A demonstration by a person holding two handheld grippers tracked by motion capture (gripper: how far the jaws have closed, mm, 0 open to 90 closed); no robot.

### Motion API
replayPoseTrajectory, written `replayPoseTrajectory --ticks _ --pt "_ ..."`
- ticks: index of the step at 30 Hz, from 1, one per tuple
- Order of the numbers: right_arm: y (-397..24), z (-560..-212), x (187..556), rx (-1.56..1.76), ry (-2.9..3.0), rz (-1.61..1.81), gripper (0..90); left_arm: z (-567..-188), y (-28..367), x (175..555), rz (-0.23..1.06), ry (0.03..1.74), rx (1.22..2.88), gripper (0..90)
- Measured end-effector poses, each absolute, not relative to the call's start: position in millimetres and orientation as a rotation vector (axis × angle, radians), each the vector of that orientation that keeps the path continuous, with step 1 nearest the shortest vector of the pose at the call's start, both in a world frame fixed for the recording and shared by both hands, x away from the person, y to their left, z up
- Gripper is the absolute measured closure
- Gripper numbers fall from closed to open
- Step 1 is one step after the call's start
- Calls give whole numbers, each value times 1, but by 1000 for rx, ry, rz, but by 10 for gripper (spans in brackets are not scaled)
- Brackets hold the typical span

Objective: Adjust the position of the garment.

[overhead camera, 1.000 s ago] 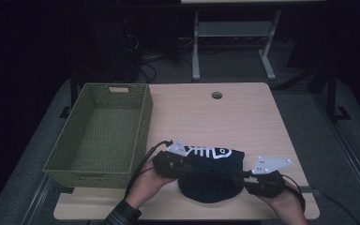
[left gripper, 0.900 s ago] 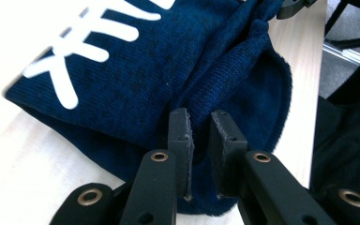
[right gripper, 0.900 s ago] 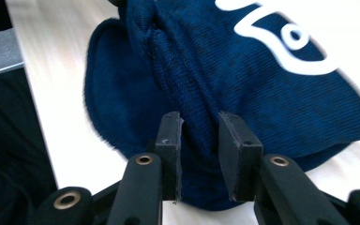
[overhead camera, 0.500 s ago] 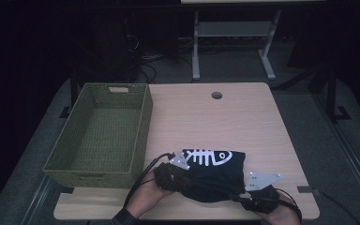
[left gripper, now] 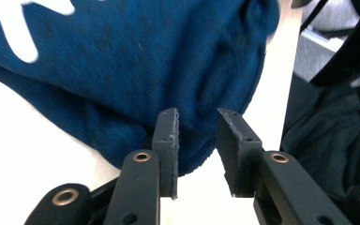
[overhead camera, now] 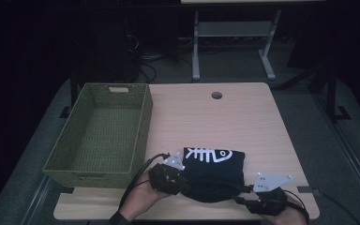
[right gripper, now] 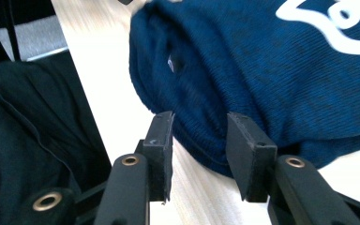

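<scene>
A folded dark blue garment (overhead camera: 214,172) with a white fish-skeleton print lies near the table's front edge. My left gripper (overhead camera: 182,182) is at its left near corner. In the left gripper view, that gripper (left gripper: 197,136) is open, with the garment's rounded hem (left gripper: 187,154) reaching into the gap between the jaws. My right gripper (overhead camera: 242,197) is at the garment's right near corner. It (right gripper: 201,140) is also open in its own view, and the blue fabric fold (right gripper: 206,145) sits between its jaws without being clamped.
A green woven basket (overhead camera: 143,122) stands empty on the left of the wooden table (overhead camera: 215,122). A round cable hole (overhead camera: 216,95) is near the far edge. Dark clothing (right gripper: 33,136) of the person shows past the table's front edge.
Both grippers have drawn back toward the front edge, and the right one has slid inward to the garment's near corner. The garment now bulges toward the front edge.
</scene>
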State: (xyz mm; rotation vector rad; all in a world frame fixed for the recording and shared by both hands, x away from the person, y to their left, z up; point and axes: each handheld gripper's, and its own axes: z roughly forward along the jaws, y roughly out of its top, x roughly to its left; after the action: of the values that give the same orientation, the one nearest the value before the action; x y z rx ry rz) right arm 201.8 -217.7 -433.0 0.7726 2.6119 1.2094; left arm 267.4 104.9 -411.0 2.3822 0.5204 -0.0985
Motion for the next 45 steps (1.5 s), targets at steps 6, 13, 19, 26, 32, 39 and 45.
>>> replayPoseTrajectory --ticks 6,13,19,26,32,39,45 --pt "-227 -417 205 772 2560 1280 620 -392 112 273 -66 527 2337 738" --pt "-228 -419 229 797 2539 1294 760 -386 96 297 -12 560 2324 883" --pt "-221 -436 244 810 2627 1234 853 -398 73 324 24 603 2348 896" --pt "-208 -452 241 783 2710 1181 894 -427 51 342 40 630 2437 894" --pt "-196 -458 240 758 2737 1182 899 -434 43 351 36 627 2454 896" --pt "-174 -461 236 689 2762 1181 899 -437 32 358 46 607 2451 898" --pt "-172 -460 236 673 2764 1189 890 -435 33 360 37 597 2436 884"
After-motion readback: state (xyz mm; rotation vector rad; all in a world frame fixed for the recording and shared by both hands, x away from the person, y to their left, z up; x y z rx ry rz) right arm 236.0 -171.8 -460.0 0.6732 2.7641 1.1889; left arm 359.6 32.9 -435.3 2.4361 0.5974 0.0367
